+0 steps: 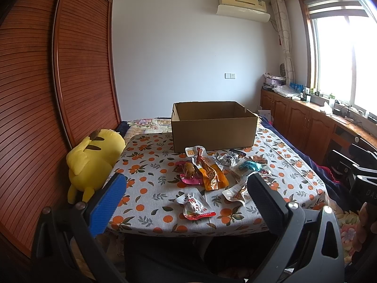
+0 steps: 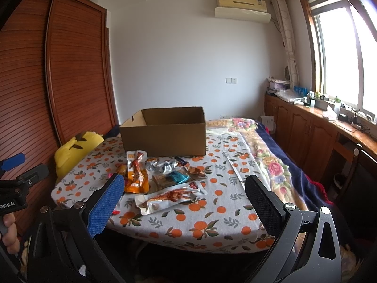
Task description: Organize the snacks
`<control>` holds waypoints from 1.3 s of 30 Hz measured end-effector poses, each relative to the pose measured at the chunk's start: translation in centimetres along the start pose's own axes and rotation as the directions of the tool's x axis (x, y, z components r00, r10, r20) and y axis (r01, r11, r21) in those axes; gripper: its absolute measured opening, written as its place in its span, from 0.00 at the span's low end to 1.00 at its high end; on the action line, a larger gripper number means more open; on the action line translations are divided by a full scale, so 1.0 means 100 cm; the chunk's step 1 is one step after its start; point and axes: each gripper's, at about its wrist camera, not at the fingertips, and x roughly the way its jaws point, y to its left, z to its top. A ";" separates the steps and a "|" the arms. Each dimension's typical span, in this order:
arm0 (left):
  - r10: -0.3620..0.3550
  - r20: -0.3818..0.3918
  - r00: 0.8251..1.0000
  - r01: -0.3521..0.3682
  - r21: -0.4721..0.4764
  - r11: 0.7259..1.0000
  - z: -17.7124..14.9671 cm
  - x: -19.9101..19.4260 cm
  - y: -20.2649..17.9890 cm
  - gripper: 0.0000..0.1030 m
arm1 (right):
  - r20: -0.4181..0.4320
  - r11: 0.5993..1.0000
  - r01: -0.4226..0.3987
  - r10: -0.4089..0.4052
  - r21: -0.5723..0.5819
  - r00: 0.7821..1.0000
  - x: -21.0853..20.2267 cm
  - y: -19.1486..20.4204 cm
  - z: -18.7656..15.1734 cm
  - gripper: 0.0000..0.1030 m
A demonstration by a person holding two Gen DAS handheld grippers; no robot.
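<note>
Hovering short of the table's near edge, both grippers hold nothing: the left gripper (image 1: 186,198) has its fingers spread wide, blue pad (image 1: 107,206) on one side and black pad on the other, and the right gripper (image 2: 185,200) is spread just as wide. A hand (image 2: 8,232) grips the left tool's handle at the left edge of the right wrist view.

On the table (image 1: 146,212), covered in an orange-print cloth, a white-and-red packet (image 1: 196,206) lies closest to the near edge. Just beyond it the snacks (image 1: 216,167) sit in a loose pile about the middle of the table, some overlapping: an orange pouch (image 1: 213,176), a pink one (image 1: 189,178), a teal-wrapped one (image 1: 248,166), and a clear chicken-feet pack (image 2: 170,198) nearer the right gripper.

Behind the pile, toward the far edge, an open box (image 1: 213,132) stands upright; its inside bottom is hidden. A yellow plush (image 1: 94,158) leans off the table's left edge, against a wooden wardrobe (image 1: 35,94).
</note>
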 end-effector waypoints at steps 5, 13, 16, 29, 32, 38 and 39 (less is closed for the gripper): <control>0.000 -0.006 1.000 0.000 0.001 1.000 0.002 -0.002 -0.006 1.00 | -0.007 1.000 0.000 0.000 0.001 1.000 0.001 0.000 -0.001 1.00; -0.010 -0.043 0.999 0.009 -0.006 1.000 -0.012 0.019 0.002 1.00 | -0.034 1.000 0.002 -0.001 0.011 0.999 0.011 -0.003 -0.010 1.00; -0.016 -0.059 0.998 0.015 -0.008 1.000 -0.015 0.030 0.005 1.00 | -0.049 1.000 -0.005 0.005 0.007 0.999 0.020 -0.003 -0.016 1.00; -0.099 -0.237 0.967 0.082 -0.081 0.993 -0.041 0.123 0.010 0.98 | -0.139 0.998 -0.057 0.054 -0.012 0.989 0.097 -0.011 -0.030 1.00; -0.115 -0.278 0.954 0.090 -0.099 0.991 -0.048 0.146 0.010 0.97 | -0.158 0.997 -0.073 0.068 -0.026 0.985 0.112 -0.008 -0.035 1.00; -0.158 -0.373 0.914 0.112 -0.143 0.983 -0.065 0.187 0.011 0.84 | -0.200 0.993 -0.107 0.096 -0.047 0.975 0.138 0.002 -0.049 1.00; -0.161 -0.386 0.908 0.107 -0.157 0.982 -0.068 0.192 0.012 0.80 | -0.208 0.993 -0.111 0.099 -0.047 0.973 0.142 0.002 -0.052 1.00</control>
